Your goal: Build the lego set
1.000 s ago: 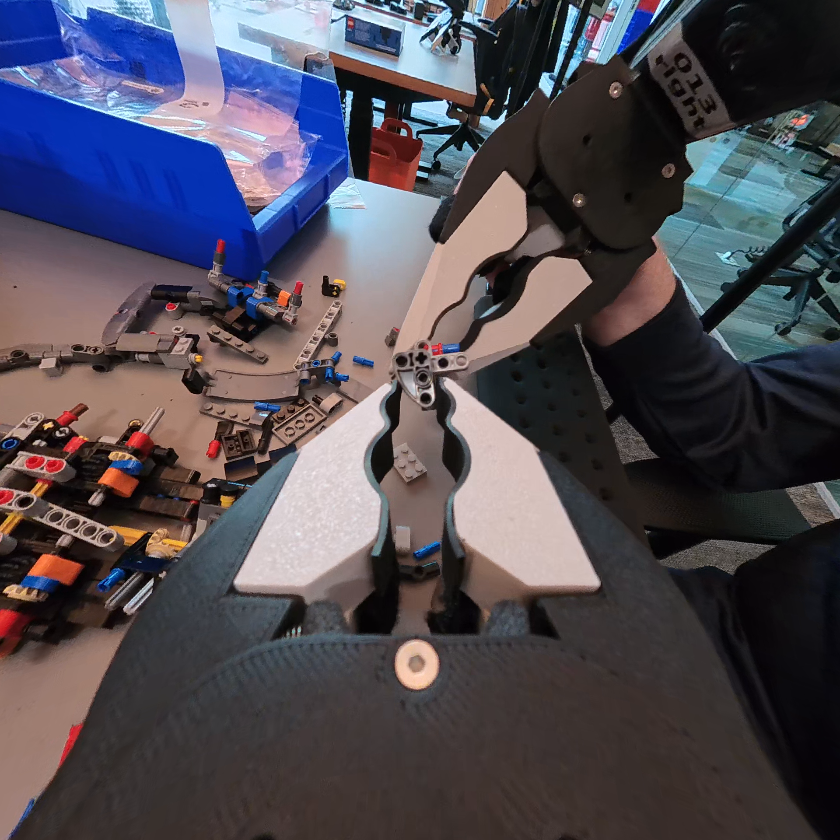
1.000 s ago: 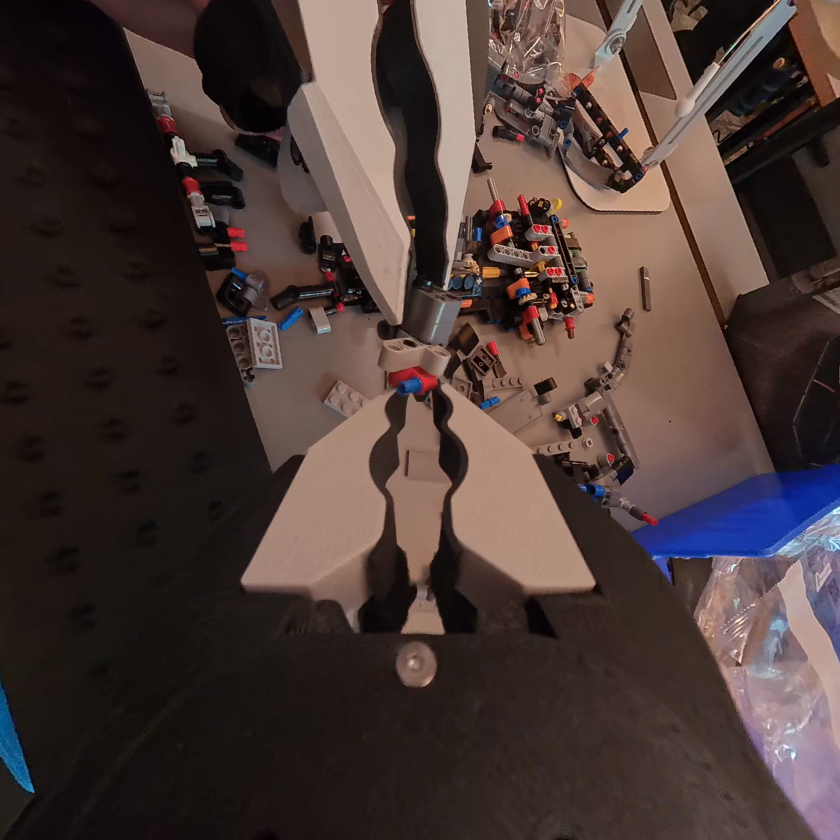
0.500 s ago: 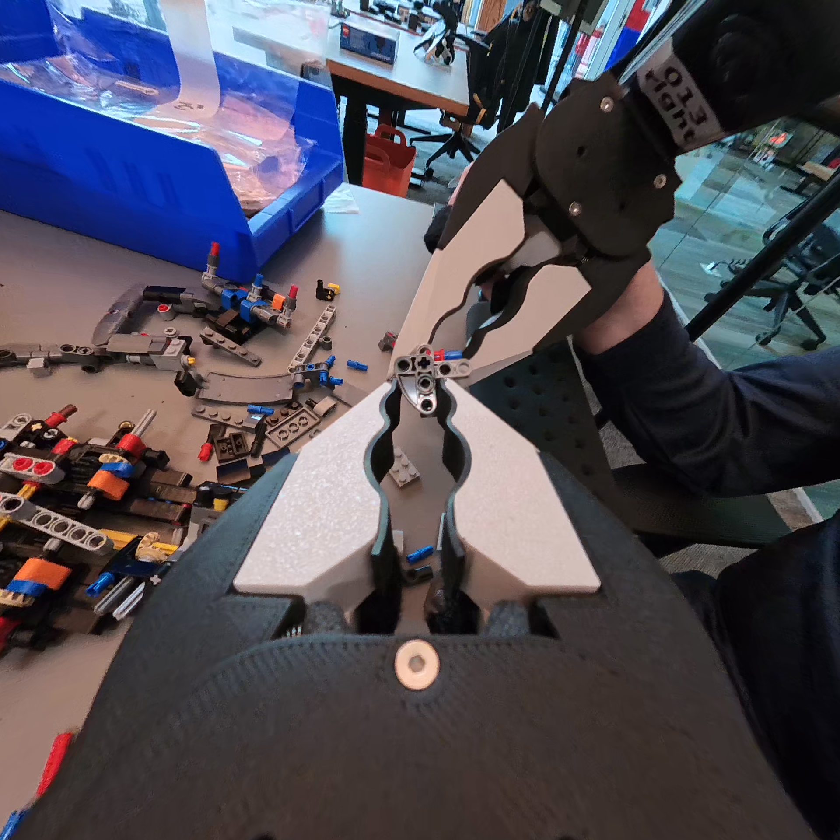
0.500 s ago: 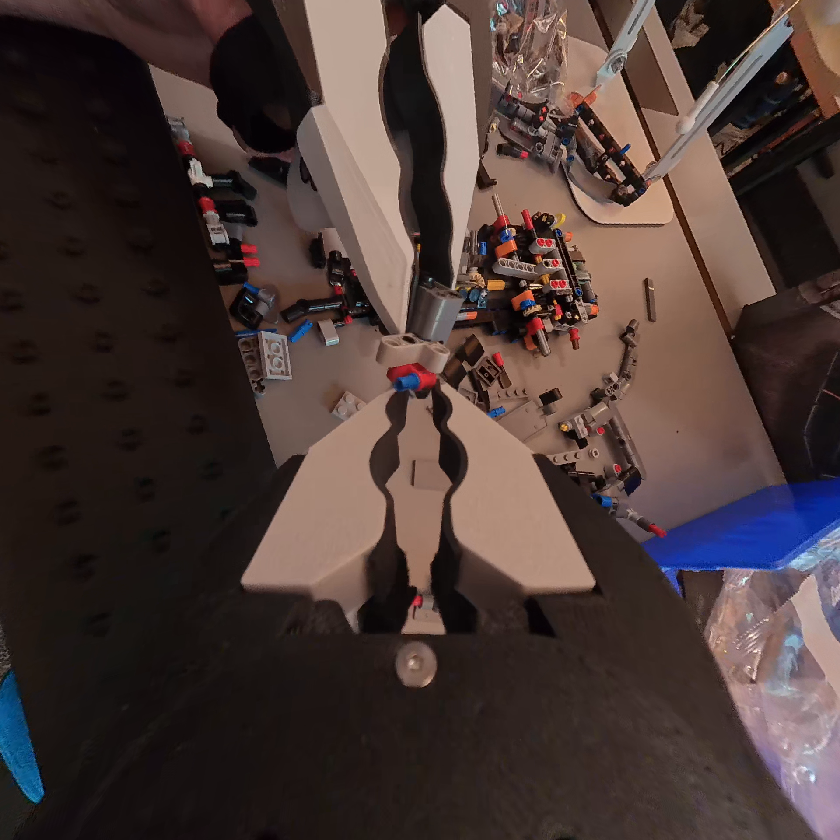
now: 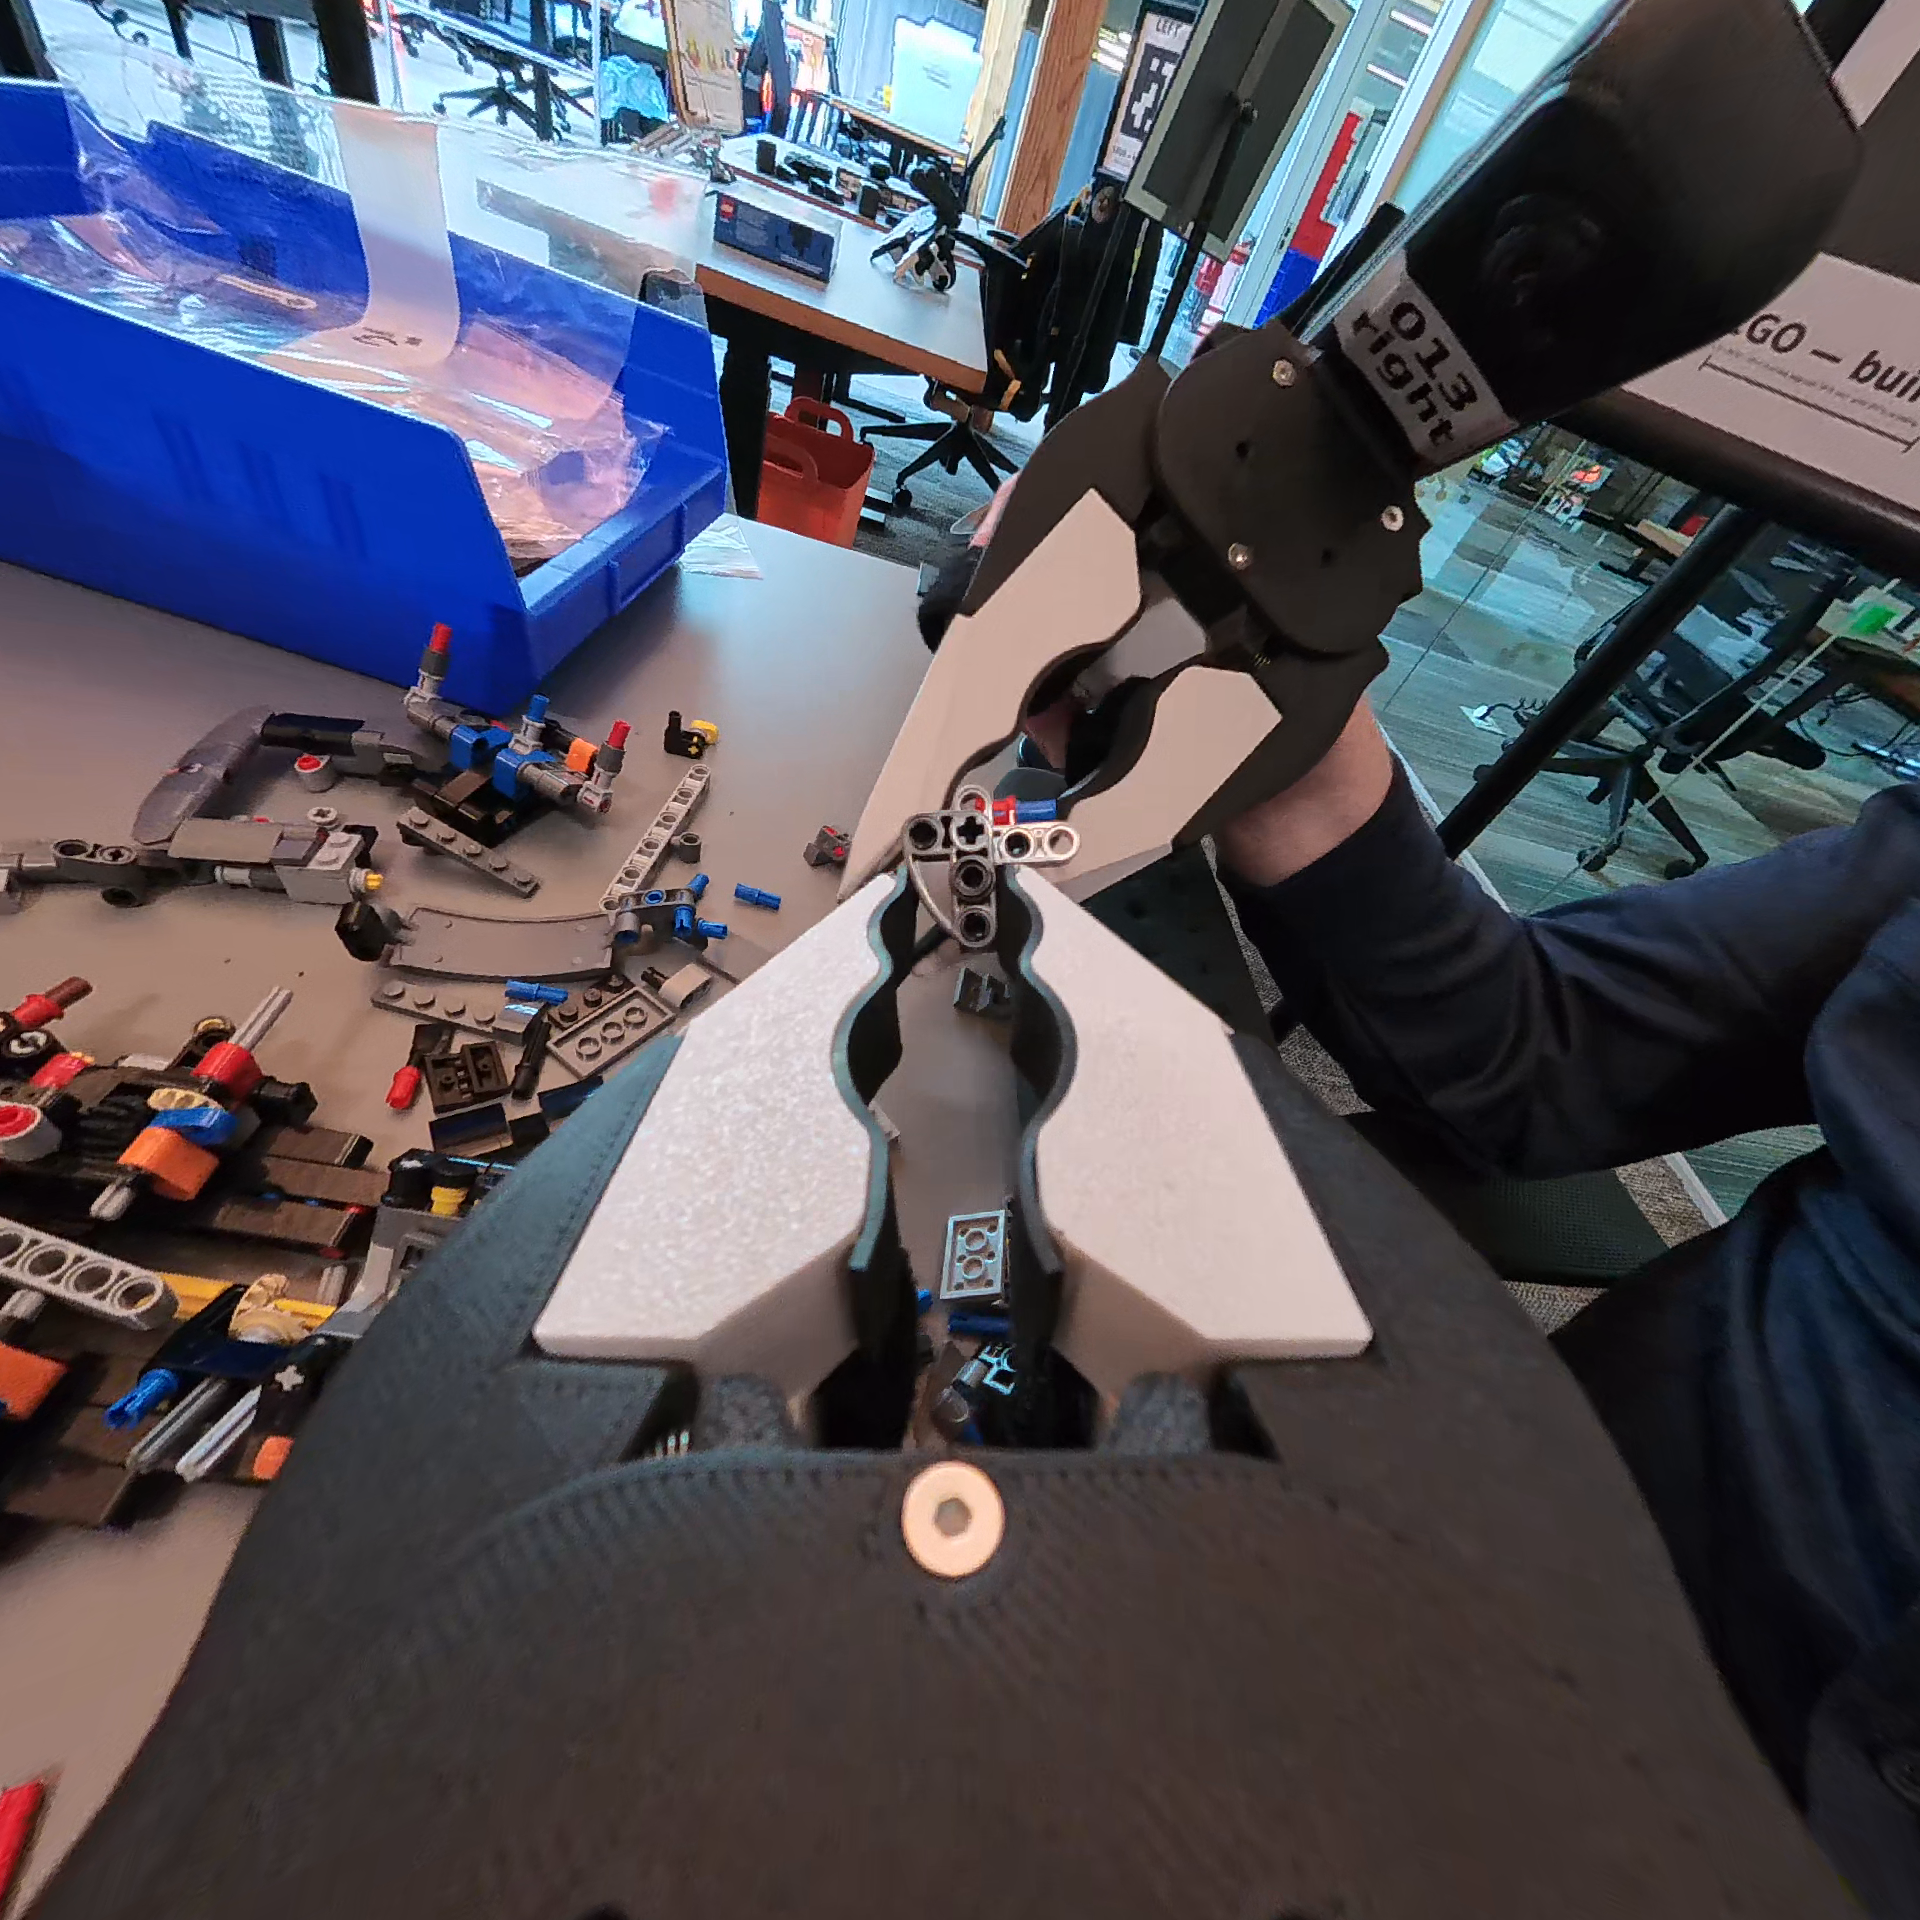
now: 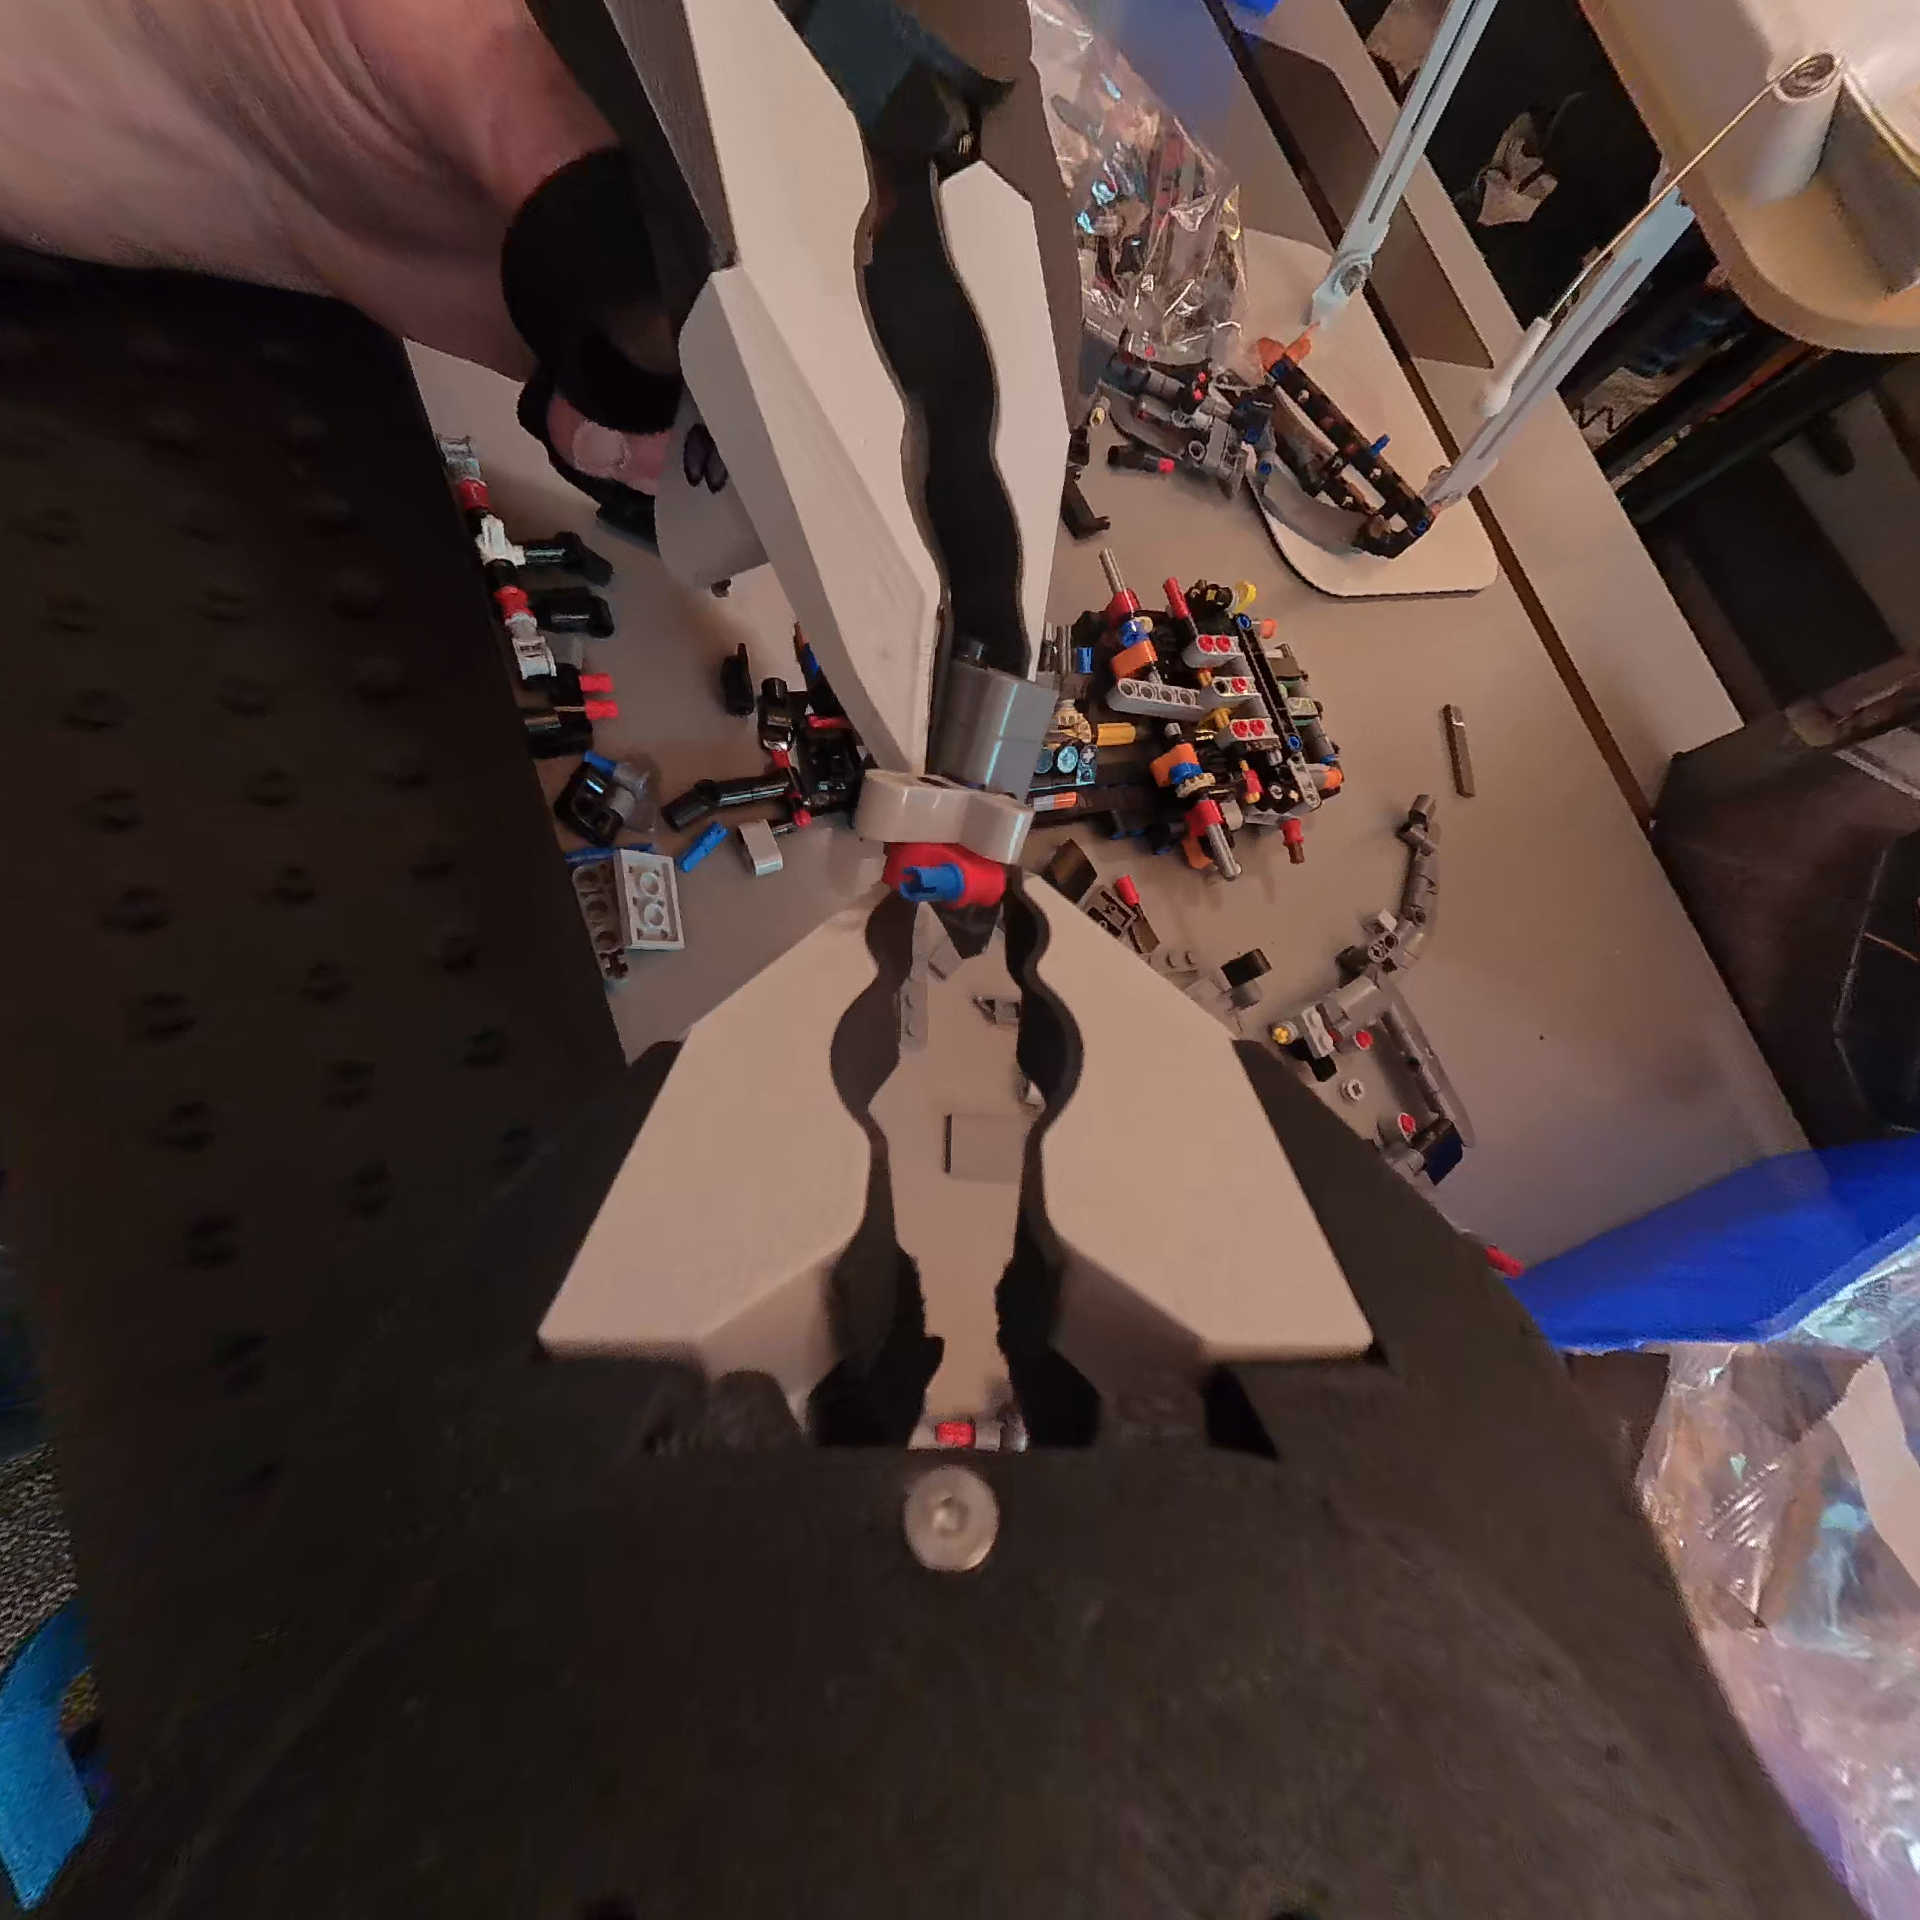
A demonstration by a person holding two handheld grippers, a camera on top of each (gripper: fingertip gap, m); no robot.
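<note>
The grey table (image 5: 810,665) is carrying everything, so it serves as the landmark. At its far left corner a blue bin (image 5: 312,468) is sitting with clear plastic wrap spilling out of it. Towards the table's left edge a dense black, orange and red part-built block (image 6: 1195,717) is lying, the most finished piece of the lego set in sight. Between that block and the bin a curved grey chain of linked parts (image 5: 187,831) is resting, and loose plates, beams and blue pins (image 5: 582,997) are lying scattered across the middle of the table.

Above the table's near edge the two tools are meeting tip to tip. The left gripper (image 5: 961,904) is pinching a dark grey T-shaped beam (image 5: 966,862) between its tips, holding it upright. The right gripper (image 6: 951,894) is clamping a red and blue connector (image 6: 940,878), which is sitting against a light grey short beam (image 6: 940,810) touching the dark beam. Whether the pin is fully seated cannot be told.

By my reckoning the build is somewhere around the middle: several sub-assemblies are standing done, yet many loose parts are waiting, and this small joint is only now being pressed together.
</note>
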